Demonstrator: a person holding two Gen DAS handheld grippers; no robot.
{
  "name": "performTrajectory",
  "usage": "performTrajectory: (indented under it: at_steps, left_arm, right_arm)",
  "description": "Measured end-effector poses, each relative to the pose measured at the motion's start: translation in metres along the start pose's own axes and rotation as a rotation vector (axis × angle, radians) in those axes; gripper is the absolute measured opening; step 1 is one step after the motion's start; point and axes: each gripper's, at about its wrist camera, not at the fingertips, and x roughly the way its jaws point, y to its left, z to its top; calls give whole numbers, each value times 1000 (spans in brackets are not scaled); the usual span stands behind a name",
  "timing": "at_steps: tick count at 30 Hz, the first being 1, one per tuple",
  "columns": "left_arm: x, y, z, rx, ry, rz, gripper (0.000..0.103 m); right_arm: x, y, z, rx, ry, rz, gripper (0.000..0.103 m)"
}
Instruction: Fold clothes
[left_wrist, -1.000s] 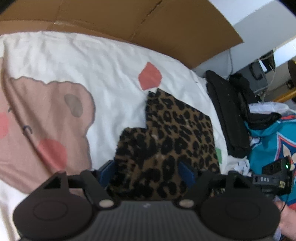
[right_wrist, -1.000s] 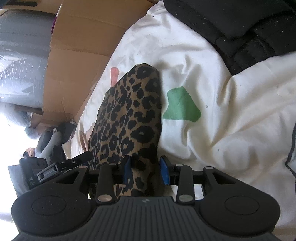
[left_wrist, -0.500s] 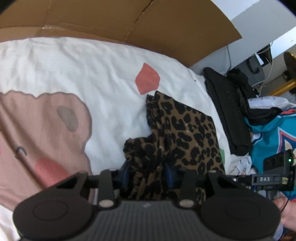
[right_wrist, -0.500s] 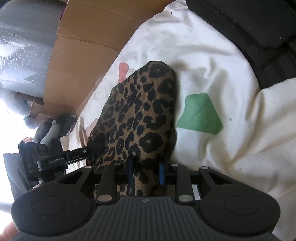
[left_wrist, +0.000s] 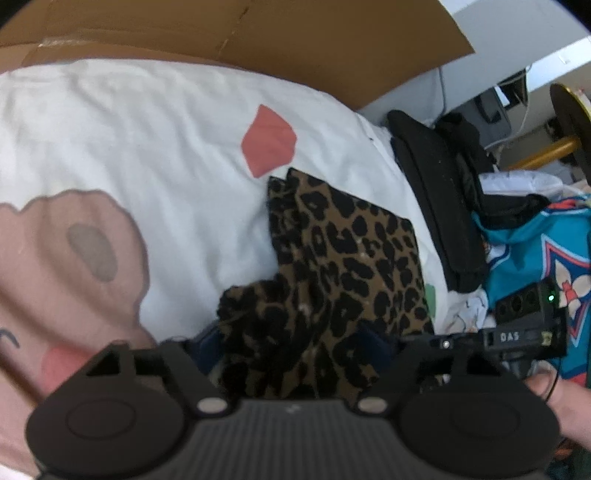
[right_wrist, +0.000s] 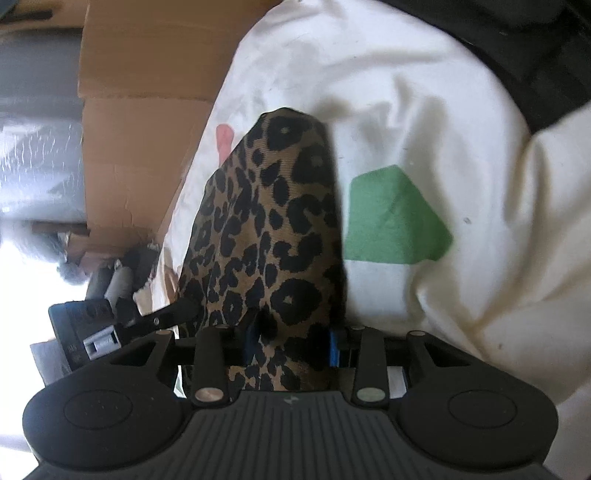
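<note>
A leopard-print garment (left_wrist: 343, 254) lies folded on a white bedsheet (left_wrist: 147, 129). Its near edge is bunched up between the fingers of my left gripper (left_wrist: 291, 343), whose jaws stand wide apart around the cloth. In the right wrist view the same garment (right_wrist: 273, 221) rises in a ridge away from my right gripper (right_wrist: 291, 339), which is shut on its near corner. The left gripper (right_wrist: 110, 325) shows at the left of that view, and the right gripper (left_wrist: 517, 332) at the right of the left wrist view.
The sheet carries a red patch (left_wrist: 267, 138), a green patch (right_wrist: 395, 218) and a pink bear print (left_wrist: 74, 258). Black clothes (left_wrist: 443, 192) and a teal garment (left_wrist: 535, 251) lie to the right. Cardboard (left_wrist: 258, 33) stands behind the bed.
My left gripper closed in on the bunched near edge, then its jaws spread wide again. The right gripper narrowed onto the corner and stayed gripping; the garment's ridge stands taller.
</note>
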Motion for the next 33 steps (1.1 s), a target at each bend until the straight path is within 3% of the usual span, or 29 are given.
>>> performTrajectory:
  at_steps: [2, 3, 4, 7, 15, 17, 19, 21, 24, 28, 33]
  left_arm:
    - [-1, -1, 3, 9, 11, 16, 42]
    - [-3, -1, 4, 7, 14, 9, 36]
    - [-5, -2, 4, 13, 10, 5, 35]
    - [-8, -9, 2, 56, 5, 28, 35]
    - [5, -6, 11, 9, 84, 23, 60]
    - [7, -6, 14, 2, 101, 10, 60]
    - [9, -8, 16, 9, 111, 16, 56]
    - [9, -10, 17, 28, 112, 35, 41]
    - [6, -9, 16, 8, 104, 32, 35]
    - [1, -21, 13, 41, 80, 67, 32]
    - [-11, -32, 6, 61, 48, 105, 30]
  right_arm:
    - [-1, 5, 0, -24, 1, -16, 31]
    - [-1, 7, 0, -36, 1, -25, 23]
    - [-2, 10, -1, -45, 0, -31, 17]
    - [-5, 17, -1, -51, 1, -34, 16]
    - [0, 16, -1, -26, 22, -38, 31]
    - [3, 15, -2, -23, 25, -42, 32]
    - [5, 19, -1, -28, 22, -50, 33]
    - [5, 23, -1, -48, 21, -62, 32]
    - [4, 26, -2, -57, 14, -82, 17]
    - [2, 37, -6, -63, -7, -117, 10]
    - [-2, 50, -9, -90, -30, -159, 8]
